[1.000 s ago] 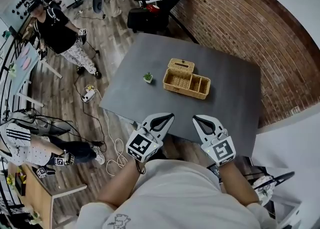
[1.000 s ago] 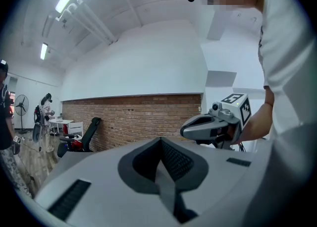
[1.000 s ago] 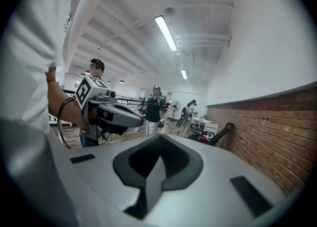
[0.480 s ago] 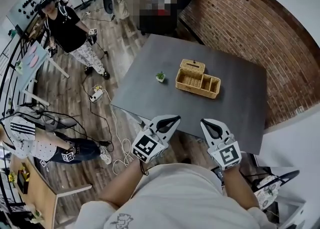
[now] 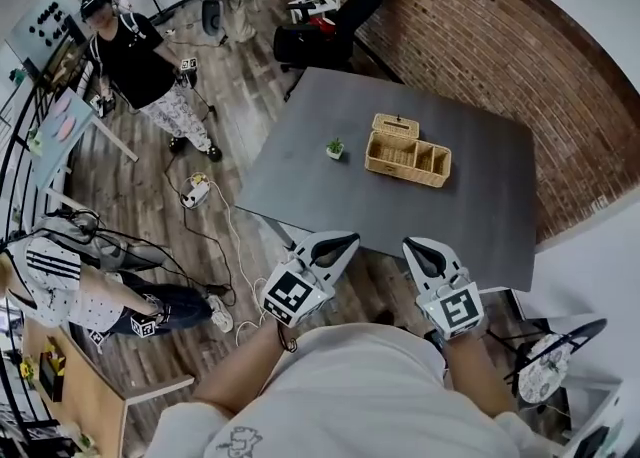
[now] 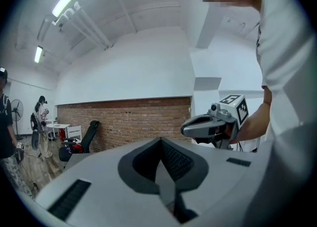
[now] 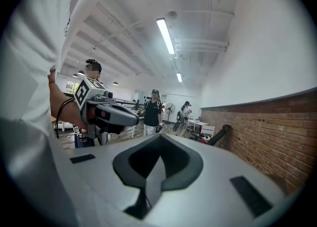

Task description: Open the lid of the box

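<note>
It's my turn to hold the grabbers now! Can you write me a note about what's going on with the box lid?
Left gripper: fingers shut, empty, in the air by the table's near edge.
Right gripper: the same, beside it.
Wicker box: on the table, well beyond both grippers, with a small plant to its left.
Done: its compartments show open; the flat woven piece on the far side looks like the lid folded back, but it is too small to be sure.
Left: check the lid up close.
</note>
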A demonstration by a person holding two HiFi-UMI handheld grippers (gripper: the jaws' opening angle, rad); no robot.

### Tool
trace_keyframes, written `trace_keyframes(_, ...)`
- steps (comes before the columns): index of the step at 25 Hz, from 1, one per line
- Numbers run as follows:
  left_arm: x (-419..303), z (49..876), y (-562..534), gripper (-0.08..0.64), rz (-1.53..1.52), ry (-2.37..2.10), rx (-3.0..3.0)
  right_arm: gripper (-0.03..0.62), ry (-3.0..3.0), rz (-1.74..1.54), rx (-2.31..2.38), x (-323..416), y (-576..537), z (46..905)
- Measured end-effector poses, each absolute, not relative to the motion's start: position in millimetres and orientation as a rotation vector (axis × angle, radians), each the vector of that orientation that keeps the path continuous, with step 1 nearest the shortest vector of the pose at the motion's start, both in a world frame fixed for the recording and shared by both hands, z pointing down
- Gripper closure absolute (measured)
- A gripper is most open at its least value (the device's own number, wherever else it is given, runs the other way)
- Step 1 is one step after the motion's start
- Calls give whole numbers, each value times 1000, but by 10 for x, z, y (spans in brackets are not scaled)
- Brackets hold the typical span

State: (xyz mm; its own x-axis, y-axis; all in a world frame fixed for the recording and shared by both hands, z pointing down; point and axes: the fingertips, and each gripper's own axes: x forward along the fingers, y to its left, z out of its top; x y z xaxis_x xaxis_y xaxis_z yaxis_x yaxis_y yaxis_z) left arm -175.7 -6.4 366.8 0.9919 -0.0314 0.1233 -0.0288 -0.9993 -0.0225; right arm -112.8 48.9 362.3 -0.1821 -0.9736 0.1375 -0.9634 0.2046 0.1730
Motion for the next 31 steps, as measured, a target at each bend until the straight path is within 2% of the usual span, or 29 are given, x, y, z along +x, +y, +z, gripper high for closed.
trace_keyframes(12, -2259, 3705, -157, 549, -190, -16, -3104, 588, -2212, -114, 1925, -1628, 412, 3621)
trace_keyframes(31, -2323, 3608, -48, 549, -169, -57, -3094, 588, -2200, -133, 1963, -1732, 517, 3486)
